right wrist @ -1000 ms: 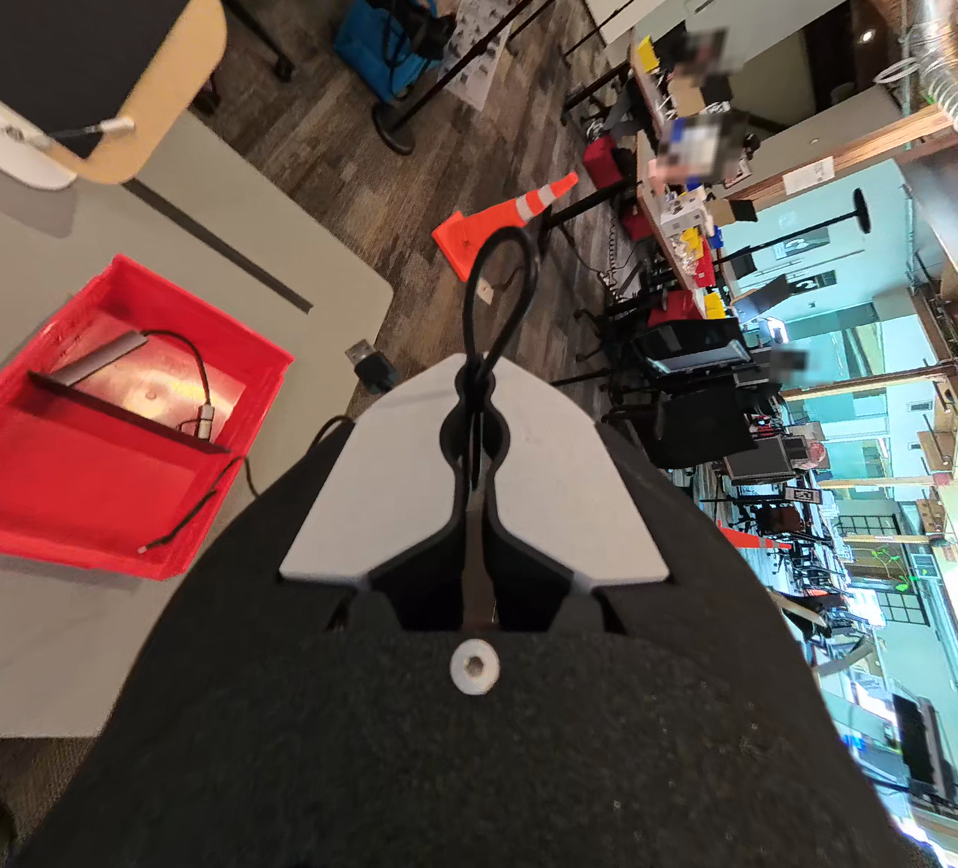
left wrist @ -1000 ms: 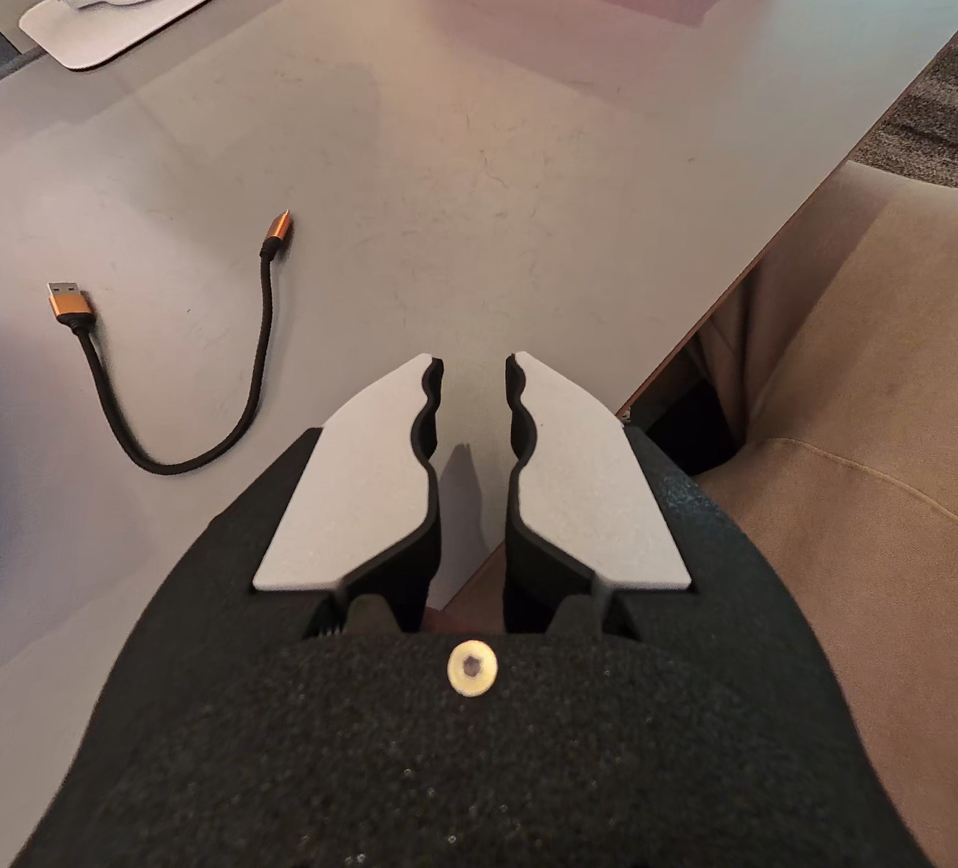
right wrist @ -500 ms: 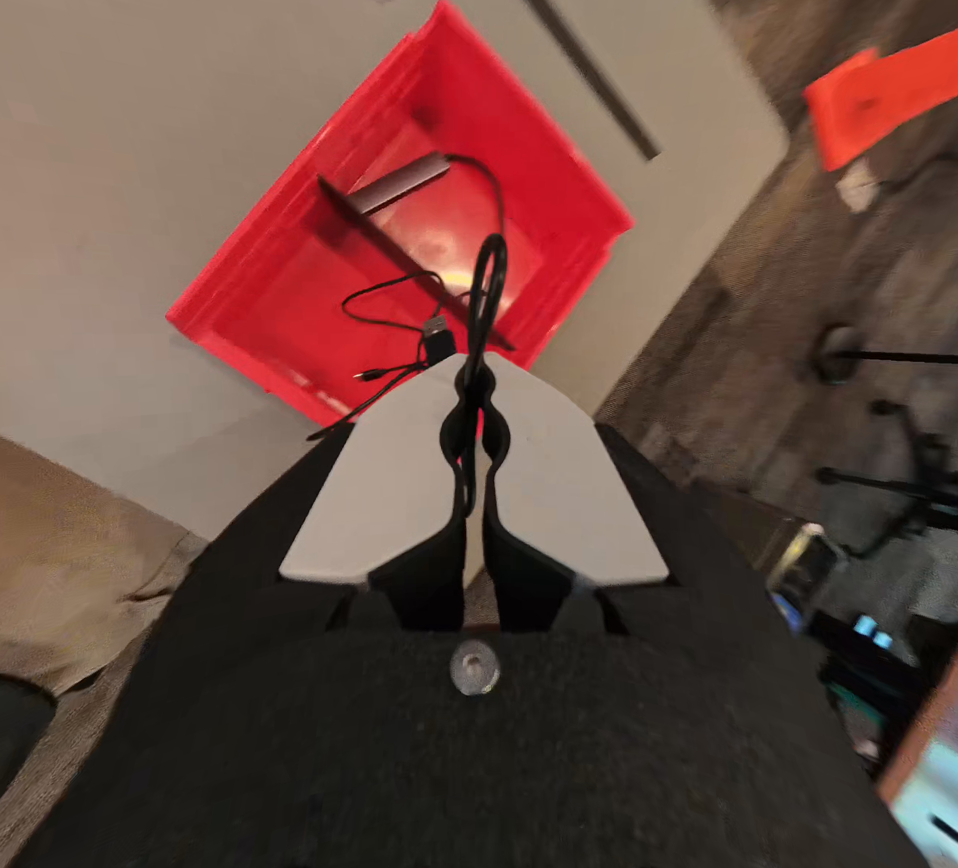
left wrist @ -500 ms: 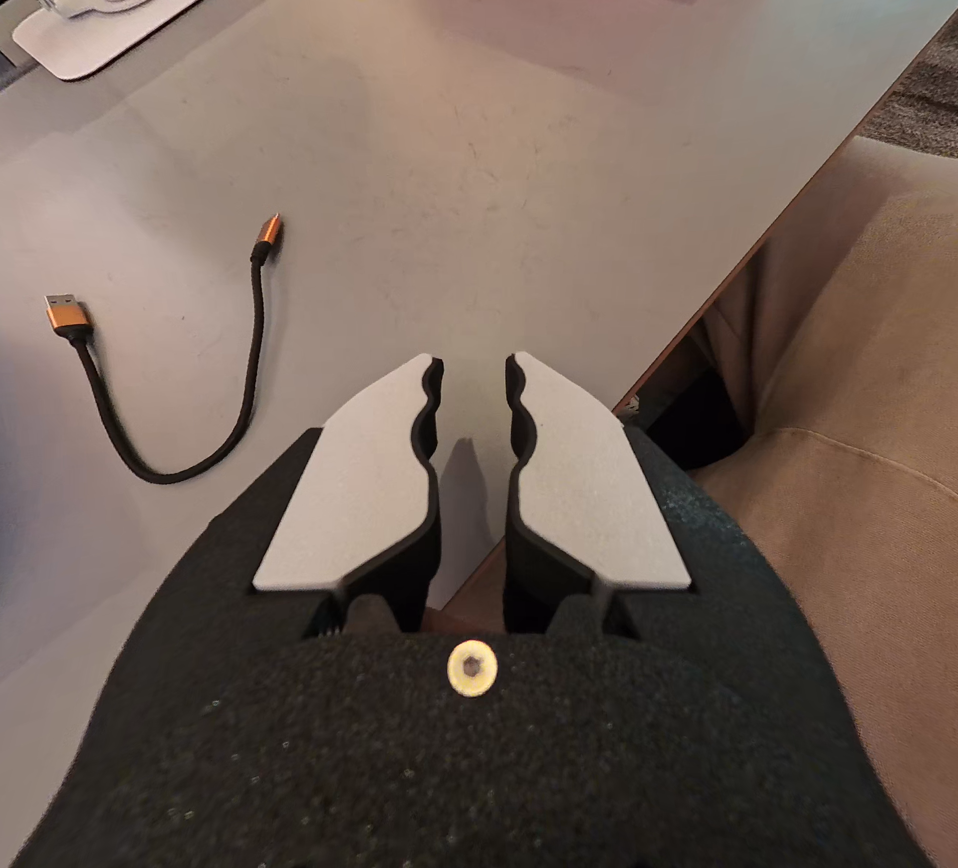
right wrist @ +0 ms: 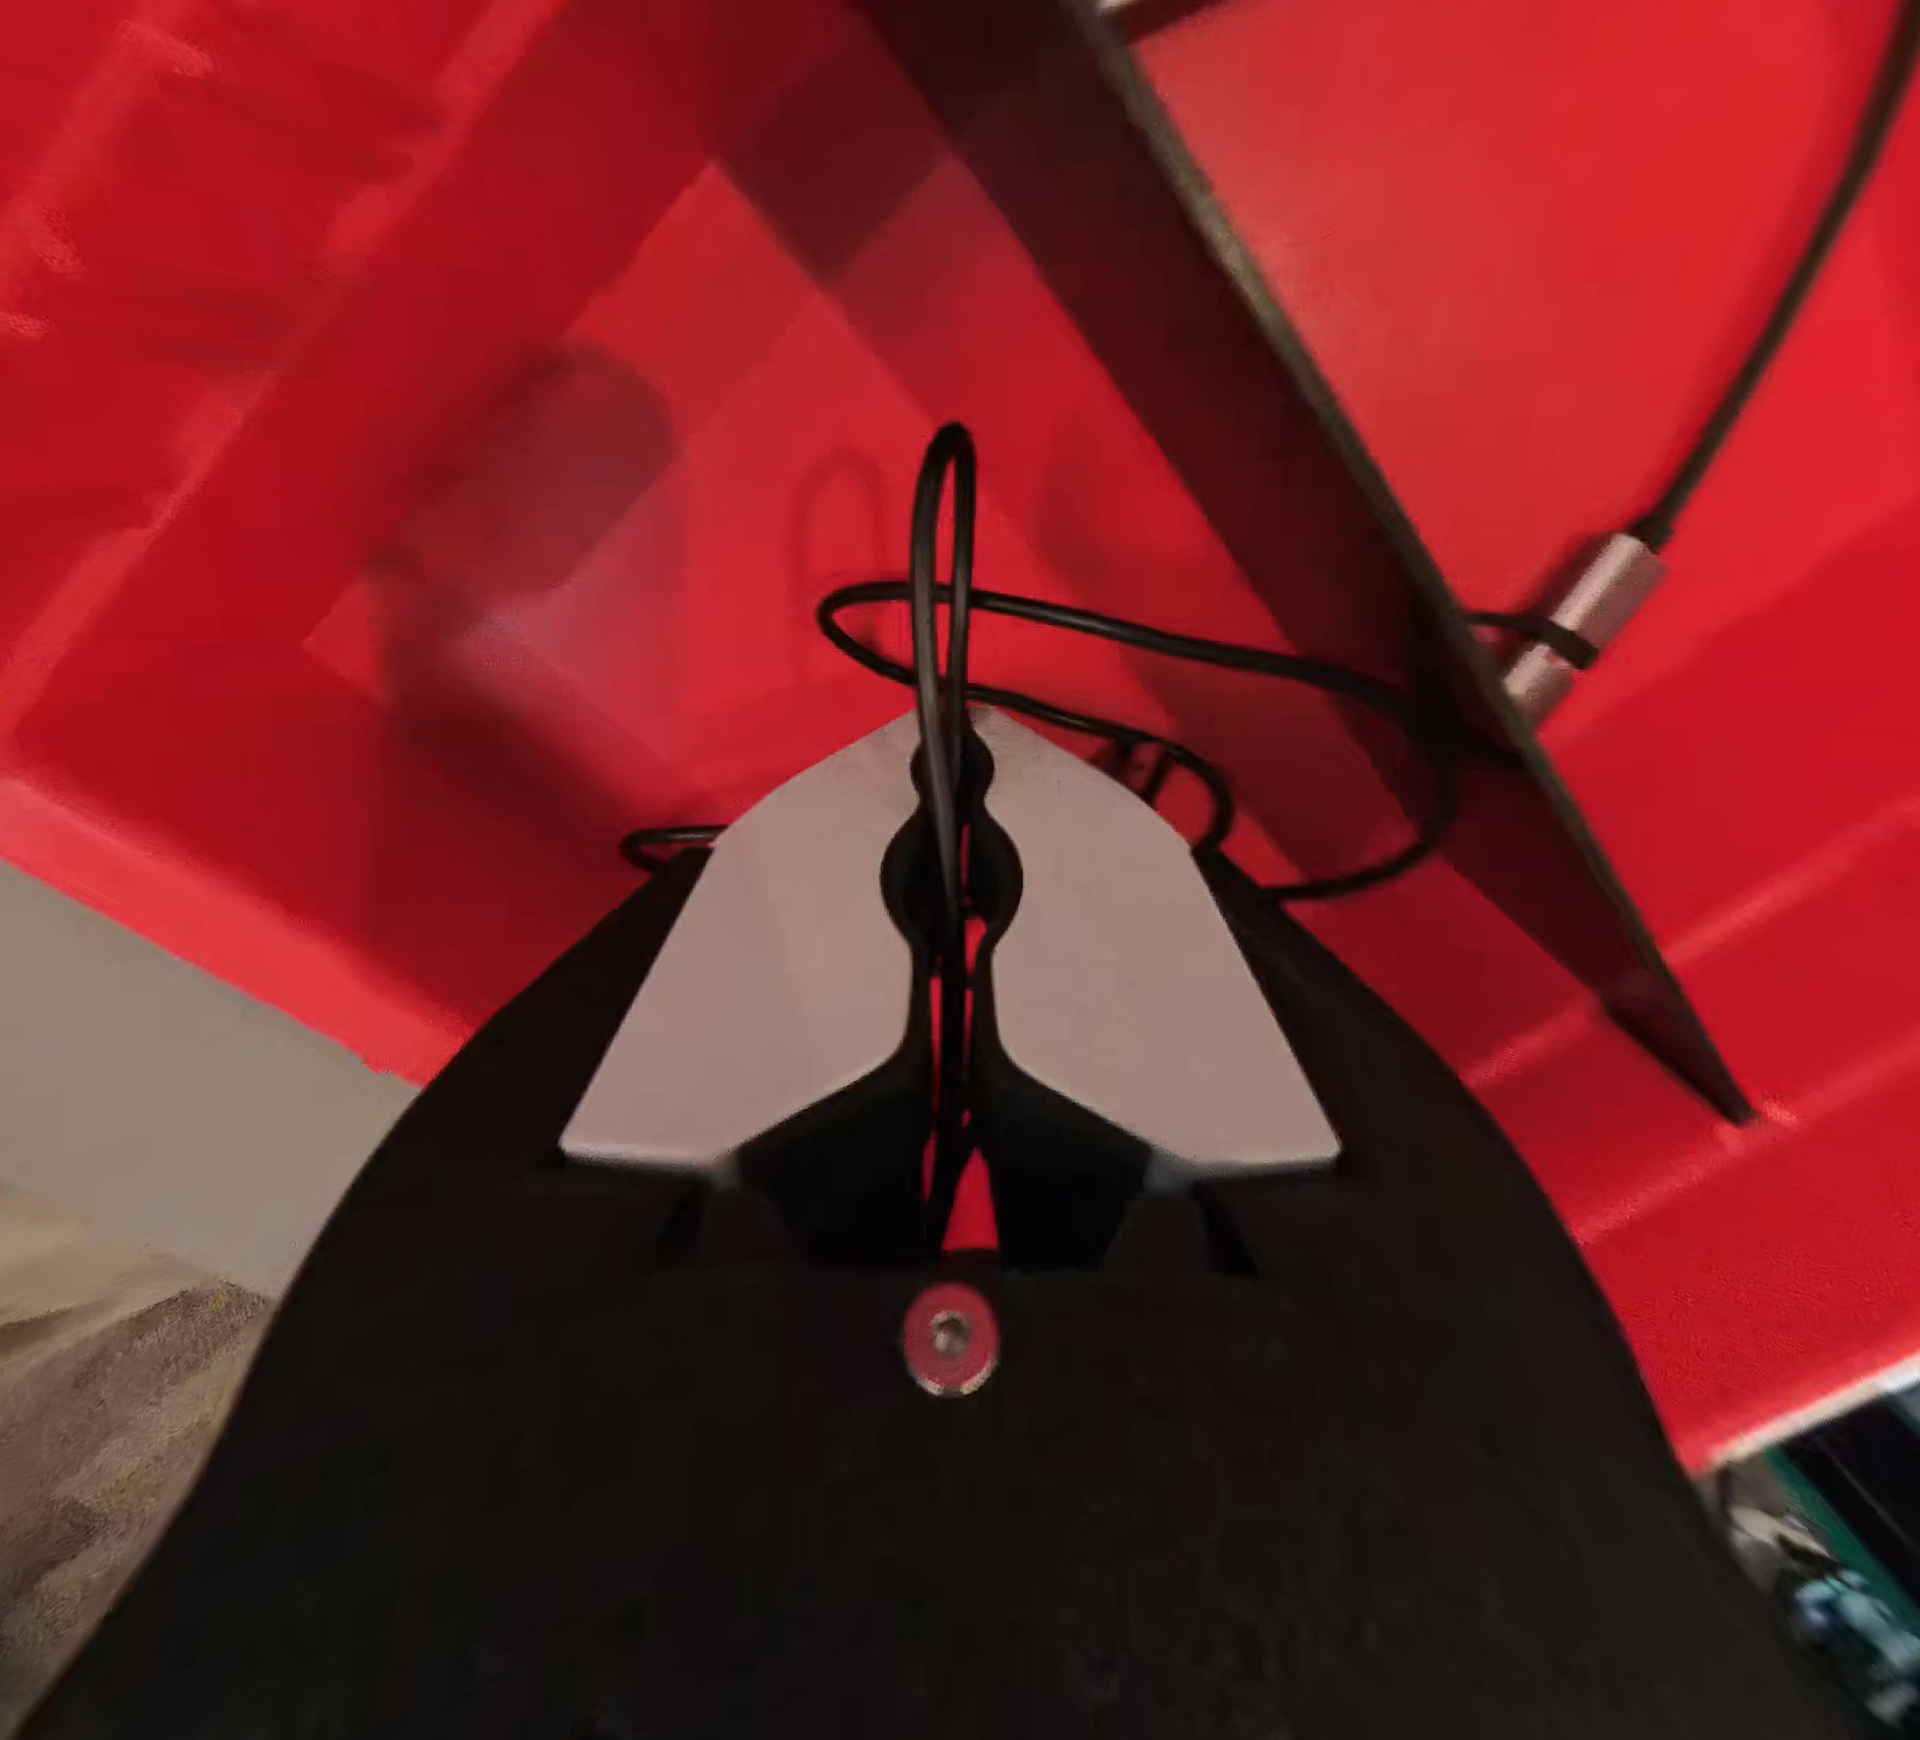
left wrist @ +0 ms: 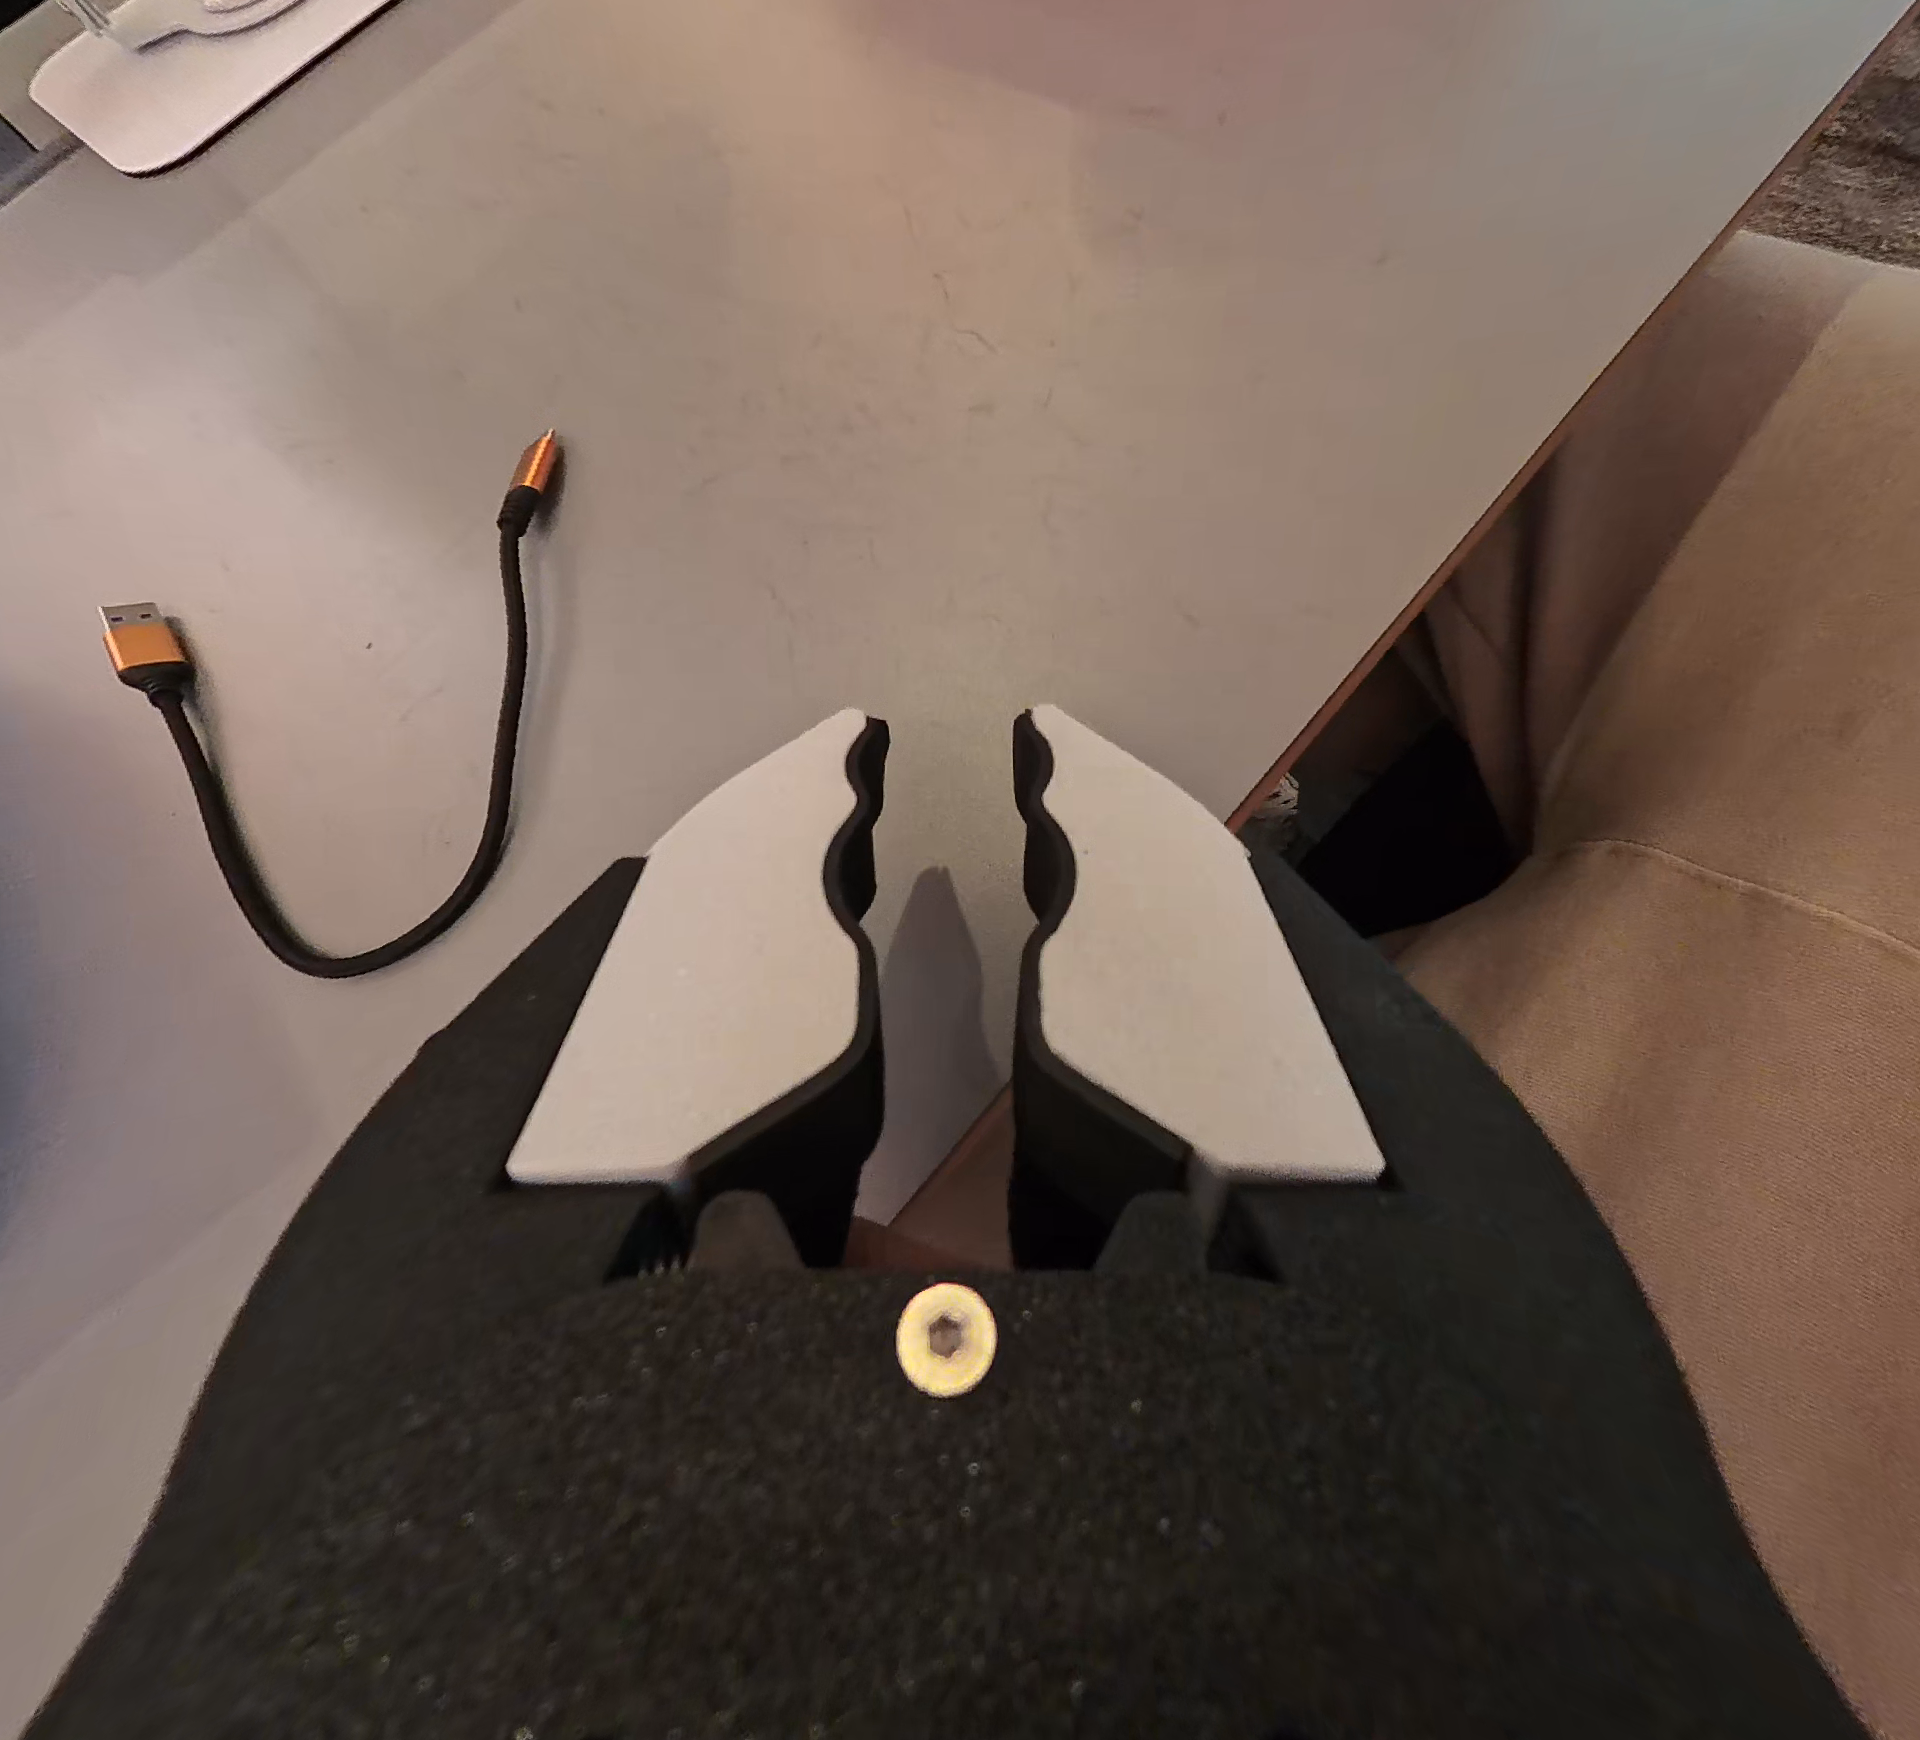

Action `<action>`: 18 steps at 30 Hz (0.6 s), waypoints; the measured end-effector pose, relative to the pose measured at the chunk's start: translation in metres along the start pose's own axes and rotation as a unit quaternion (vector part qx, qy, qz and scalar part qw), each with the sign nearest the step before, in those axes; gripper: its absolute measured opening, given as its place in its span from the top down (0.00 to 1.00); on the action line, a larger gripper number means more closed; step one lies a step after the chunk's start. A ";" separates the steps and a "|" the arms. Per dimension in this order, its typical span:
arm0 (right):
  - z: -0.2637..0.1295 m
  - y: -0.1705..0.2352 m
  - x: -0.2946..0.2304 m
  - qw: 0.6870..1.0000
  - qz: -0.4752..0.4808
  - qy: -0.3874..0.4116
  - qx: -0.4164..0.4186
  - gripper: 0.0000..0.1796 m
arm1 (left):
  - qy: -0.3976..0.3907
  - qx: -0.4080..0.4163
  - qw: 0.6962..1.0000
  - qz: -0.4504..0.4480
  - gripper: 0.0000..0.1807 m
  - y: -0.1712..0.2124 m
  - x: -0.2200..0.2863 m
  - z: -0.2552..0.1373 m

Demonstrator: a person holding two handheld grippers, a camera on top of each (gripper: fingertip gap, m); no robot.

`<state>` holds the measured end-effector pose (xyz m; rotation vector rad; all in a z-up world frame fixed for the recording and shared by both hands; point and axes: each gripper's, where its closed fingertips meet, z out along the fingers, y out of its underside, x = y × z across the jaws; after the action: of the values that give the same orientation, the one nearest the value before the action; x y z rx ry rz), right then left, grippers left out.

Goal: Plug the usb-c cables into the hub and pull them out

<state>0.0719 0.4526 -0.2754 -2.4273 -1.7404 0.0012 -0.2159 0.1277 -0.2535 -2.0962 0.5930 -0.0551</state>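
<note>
Judging by the thin black cable clenched in our right gripper over the red bin, we seem to be stowing it — next, release inside — while our left gripper hangs released over the tabletop.

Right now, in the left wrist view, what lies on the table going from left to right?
White stand base → braided cable's USB-A plug → its orange USB-C plug → open left tool → table edge → tan trouser leg.
</note>
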 end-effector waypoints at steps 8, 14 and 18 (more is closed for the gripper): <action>-0.040 -0.006 -0.036 0.990 -0.041 -0.136 0.017 0.75 | 0.021 0.016 0.999 -0.037 0.87 -0.003 0.002 -0.006; -0.128 -0.041 -0.003 0.989 -0.025 -0.047 0.135 0.65 | 0.011 0.023 0.998 -0.051 0.87 -0.003 -0.005 -0.010; -0.174 -0.089 -0.067 0.964 -0.138 -0.009 0.228 0.65 | 0.002 0.029 0.997 -0.068 0.87 -0.004 -0.014 -0.013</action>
<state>-0.0178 0.3956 -0.0986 -1.8549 -1.8266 0.3522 -0.2300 0.1254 -0.2405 -2.0780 0.4448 -0.1511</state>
